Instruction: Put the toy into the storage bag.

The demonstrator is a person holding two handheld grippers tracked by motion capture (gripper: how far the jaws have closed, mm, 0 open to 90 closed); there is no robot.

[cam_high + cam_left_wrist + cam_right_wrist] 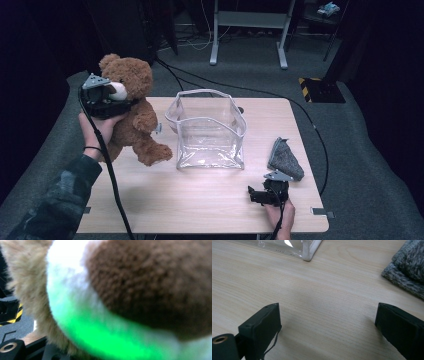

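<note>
While your left tool (112, 95) was clamped on the teddy bear (131, 112) at its muzzle, the bear hung clear of the table (200, 195), over its left edge, upright, one foot (155, 154) low near the tabletop. Jaws sat about half closed, pinching the plush; your left hand (97, 125) was under the tool body. Left gripper view was all fur: white muzzle (75, 290) and brown nose (155, 282), pressed right against the camera, blurred.

Clear plastic bag (207, 130) stood open mid-table, just right of the bear, not touching as far as I could tell.

Your right tool (260, 194) rested near the table's front right, jaws wide apart, nothing between them, bare wood below in the right gripper view. Grey cloth (286, 159) lay just behind it.
</note>
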